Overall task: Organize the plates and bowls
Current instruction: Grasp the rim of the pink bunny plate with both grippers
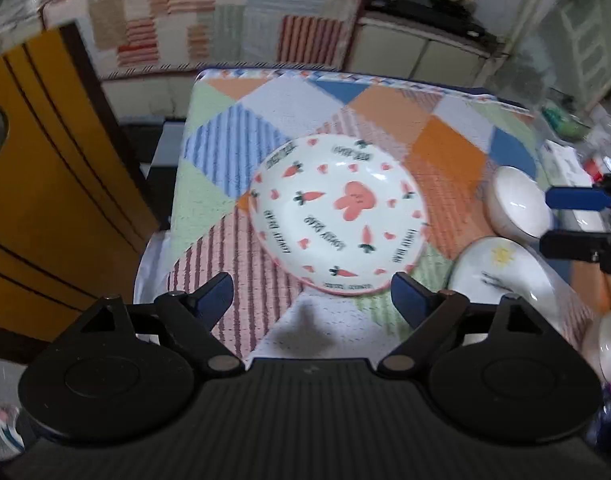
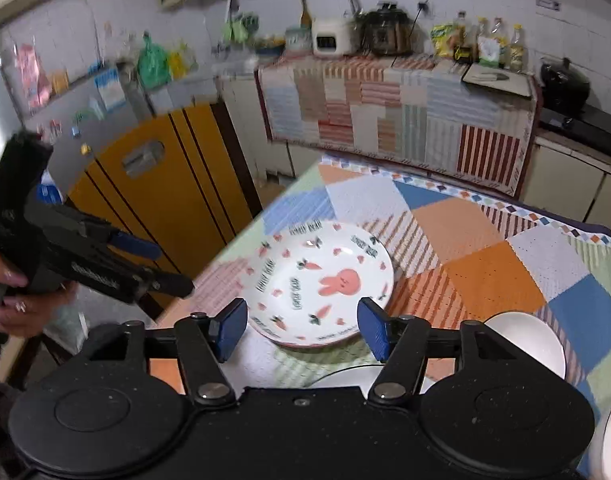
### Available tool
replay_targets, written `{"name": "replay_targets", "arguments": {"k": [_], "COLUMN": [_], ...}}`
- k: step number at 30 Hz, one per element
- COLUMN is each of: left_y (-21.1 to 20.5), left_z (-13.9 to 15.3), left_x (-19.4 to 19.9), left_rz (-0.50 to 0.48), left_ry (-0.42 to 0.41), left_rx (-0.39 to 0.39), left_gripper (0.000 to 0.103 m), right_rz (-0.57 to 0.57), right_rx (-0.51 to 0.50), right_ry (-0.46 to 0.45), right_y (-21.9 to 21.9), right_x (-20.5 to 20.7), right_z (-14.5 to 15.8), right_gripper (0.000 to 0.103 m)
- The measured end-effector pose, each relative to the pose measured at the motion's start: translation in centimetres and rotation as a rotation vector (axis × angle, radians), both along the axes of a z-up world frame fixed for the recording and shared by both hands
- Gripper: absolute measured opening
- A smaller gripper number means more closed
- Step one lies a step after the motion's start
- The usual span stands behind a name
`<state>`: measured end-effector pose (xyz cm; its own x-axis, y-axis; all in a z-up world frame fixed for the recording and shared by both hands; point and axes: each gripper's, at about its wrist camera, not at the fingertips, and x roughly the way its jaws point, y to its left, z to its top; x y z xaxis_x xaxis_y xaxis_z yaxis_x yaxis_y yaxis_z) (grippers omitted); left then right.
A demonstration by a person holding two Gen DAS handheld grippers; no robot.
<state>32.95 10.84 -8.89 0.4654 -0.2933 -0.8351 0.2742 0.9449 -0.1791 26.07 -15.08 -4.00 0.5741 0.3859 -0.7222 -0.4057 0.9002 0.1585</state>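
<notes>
- The carrot-and-rabbit plate [image 1: 339, 216] lies flat on the table [image 1: 385, 116], which is covered with a patchwork cloth [image 1: 445, 140] of orange, blue, green and striped squares.
- The left gripper [image 1: 311, 298] hangs above the near edge of this plate; its blue-padded jaws are spread wide and hold nothing.
- In the left wrist view, a plain white bowl [image 1: 519, 204] stands to the right of the plate, and a second dish with a small yellow sun drawing [image 1: 501, 276] stands nearer, just beside the bowl.
- Another white bowl [image 1: 607, 346] shows only partly at the right edge.
- The right gripper [image 2: 301, 328] is also above the near rim of the plate, with its jaws wide apart and empty.
- In the right wrist view, the left gripper appears at the left side, held by the person's left hand [image 2: 21, 304], away from the table edge.
- A yellow door [image 2: 161, 184] stands behind the table.
- A kitchen counter [image 2: 393, 92] with a striped cloth carries a rice cooker [image 2: 332, 38] and bottles [image 2: 493, 44].
</notes>
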Motion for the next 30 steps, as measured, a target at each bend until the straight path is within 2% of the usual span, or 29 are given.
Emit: {"name": "replay_targets", "arguments": {"k": [5, 8, 11, 12, 15, 19, 20, 23, 25, 26, 28, 29, 30], "left_y": [0.1, 0.2, 0.5, 0.3, -0.7, -0.4, -0.4, -0.8, -0.9, -0.9, -1.0, -1.1, -1.2], "left_z": [-2.7, -4.5, -6.9, -7.5, -8.6, -9.5, -9.6, -10.1, -10.7, -11.1, -11.6, -11.6, -11.7], "left_x": [2.5, 4.0, 5.6, 5.7, 5.5, 6.0, 6.2, 6.6, 6.9, 6.9, 6.7, 6.5, 6.5], "left_rz": [0.043, 0.090, 0.166, 0.177, 0.147, 0.190, 0.201, 0.242, 0.253, 0.258, 0.249, 0.242, 0.235], "left_ry": [0.000, 0.016, 0.123, 0.137, 0.095, 0.074, 0.061, 0.015, 0.011, 0.021, 0.018, 0.003, 0.005], "left_rx": [-0.038, -0.085, -0.158, -0.156, -0.097, -0.155, -0.159, -0.135, -0.145, -0.150, -0.149, -0.138, -0.125], "left_gripper": [0.086, 0.085, 0.081, 0.081, 0.079, 0.069, 0.063, 0.059, 0.055, 0.049, 0.041, 0.034, 0.032], "right_rz": [0.024, -0.034, -0.114, -0.158, -0.249, -0.280, -0.289, -0.351, -0.366, -0.368, -0.368, -0.368, -0.365], "right_rx": [-0.060, -0.028, 0.022, 0.030, 0.096, 0.114, 0.106, 0.083, 0.096, 0.094, 0.087, 0.095, 0.107], "right_ry": [0.029, 0.083, 0.155, 0.175, 0.225, 0.229, 0.214, 0.144, 0.108, 0.101, 0.106, 0.112, 0.119], "right_y": [0.0, -0.3, -0.5, -0.6, -0.9, -0.8, -0.9, -1.1, -1.1, -1.1, -1.0, -1.1, -1.2], "right_x": [3.9, 6.4, 8.6, 9.2, 9.9, 9.9, 9.9, 9.8, 10.0, 10.3, 10.7, 10.9, 11.1], "right_z": [-2.4, -4.7, -7.4, -8.4, -10.1, -11.6, -11.9, -12.3, -12.6, -12.6, -13.2, -13.5, -13.8], "right_gripper": [0.066, 0.066, 0.065, 0.065, 0.064, 0.064, 0.064, 0.064, 0.064, 0.063, 0.060, 0.055, 0.050]}}
